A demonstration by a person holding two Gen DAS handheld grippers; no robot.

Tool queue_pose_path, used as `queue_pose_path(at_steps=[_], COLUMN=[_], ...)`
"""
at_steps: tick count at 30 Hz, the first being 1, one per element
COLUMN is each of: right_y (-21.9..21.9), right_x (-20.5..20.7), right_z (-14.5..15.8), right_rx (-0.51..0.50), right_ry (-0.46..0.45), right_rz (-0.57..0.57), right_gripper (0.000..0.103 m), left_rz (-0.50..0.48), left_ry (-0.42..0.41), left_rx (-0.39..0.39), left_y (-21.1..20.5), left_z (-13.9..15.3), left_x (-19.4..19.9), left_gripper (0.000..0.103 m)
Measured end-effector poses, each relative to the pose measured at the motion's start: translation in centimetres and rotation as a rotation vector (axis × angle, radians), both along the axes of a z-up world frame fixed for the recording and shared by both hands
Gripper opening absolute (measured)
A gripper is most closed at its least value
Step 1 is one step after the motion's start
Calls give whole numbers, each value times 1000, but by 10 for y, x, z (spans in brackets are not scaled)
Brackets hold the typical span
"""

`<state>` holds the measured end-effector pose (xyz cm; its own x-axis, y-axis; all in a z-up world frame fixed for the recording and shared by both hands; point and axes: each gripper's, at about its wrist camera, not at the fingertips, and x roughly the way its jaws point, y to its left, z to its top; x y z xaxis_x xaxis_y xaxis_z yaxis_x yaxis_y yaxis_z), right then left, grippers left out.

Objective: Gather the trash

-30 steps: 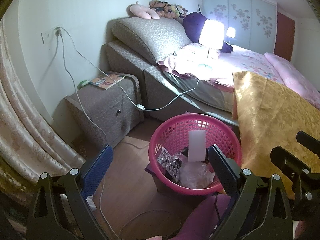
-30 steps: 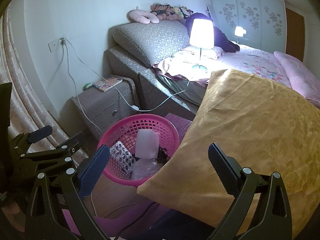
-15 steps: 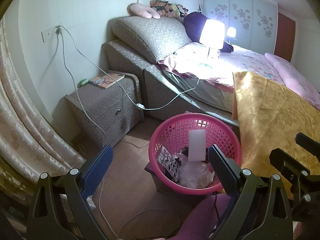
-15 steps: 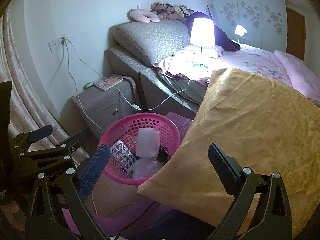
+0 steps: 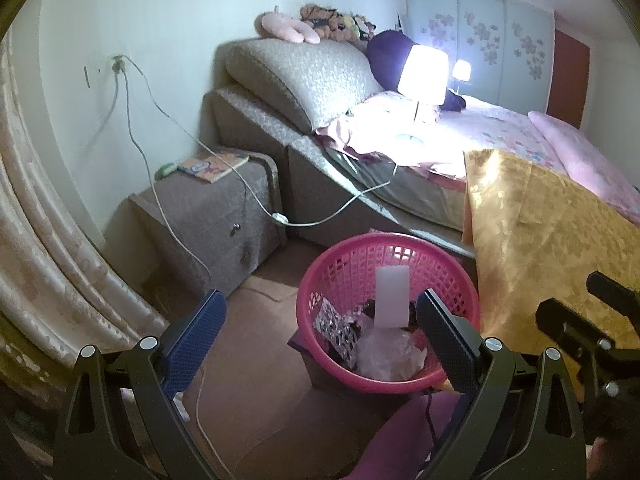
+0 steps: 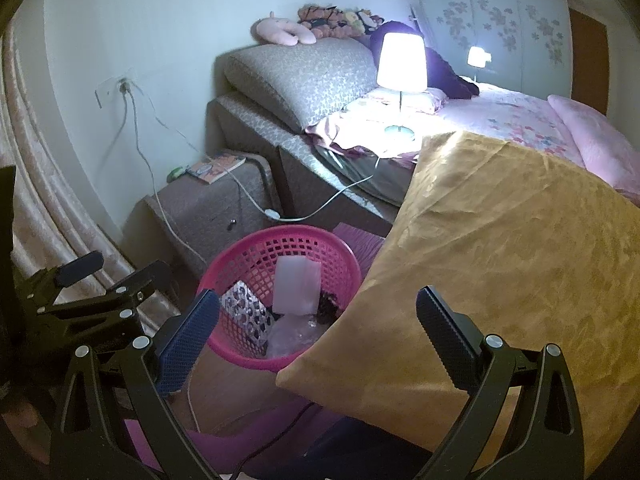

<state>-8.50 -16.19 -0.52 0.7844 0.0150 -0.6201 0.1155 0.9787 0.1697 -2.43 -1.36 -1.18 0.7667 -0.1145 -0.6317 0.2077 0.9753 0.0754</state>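
A pink plastic mesh basket (image 5: 348,272) (image 6: 256,256) stands on the floor beside the bed. Inside it lie a white rectangular packet (image 5: 392,298) (image 6: 296,290), a patterned black-and-white wrapper (image 5: 336,330) (image 6: 244,312) and crumpled clear plastic (image 5: 390,354) (image 6: 290,336). My left gripper (image 5: 320,332) hangs open just in front of the basket, nothing between its blue pads. My right gripper (image 6: 318,328) is open too, above the basket's right rim and the gold cloth, holding nothing. Each gripper shows at the edge of the other's view.
A gold patterned cloth (image 6: 500,248) (image 5: 548,232) drapes off the bed over the basket's right side. A grey nightstand (image 5: 208,216) with a book stands left, white cables (image 5: 280,218) trailing across it. A lit lamp (image 6: 401,64) sits on the bed. Curtains (image 5: 48,248) hang at the left.
Both views have shifted only slightly; the basket sits a touch lower and nearer. Both grippers stay open and empty.
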Motion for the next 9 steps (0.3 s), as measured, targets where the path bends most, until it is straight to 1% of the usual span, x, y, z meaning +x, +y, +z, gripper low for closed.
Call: queue_pose_path(at_steps=[3, 5, 7, 9], right_y=[-9, -22, -41, -69], right_x=[-6, -14, -24, -39], right_z=[7, 14, 20, 27], right_rx=[16, 32, 54, 64], right_ry=[-34, -63, -89, -114], right_rz=[-32, -71, -128, -203], right_gripper=[96, 96, 96, 96], left_rz=[-6, -26, -59, -107], left_ry=[-10, 11, 29, 39], left_rx=[19, 9, -3, 5], left_y=[-7, -12, -24, -40], left_z=[0, -1, -4, -7], left_x=[-4, -1, -3, -7], left_gripper=[92, 92, 92, 92])
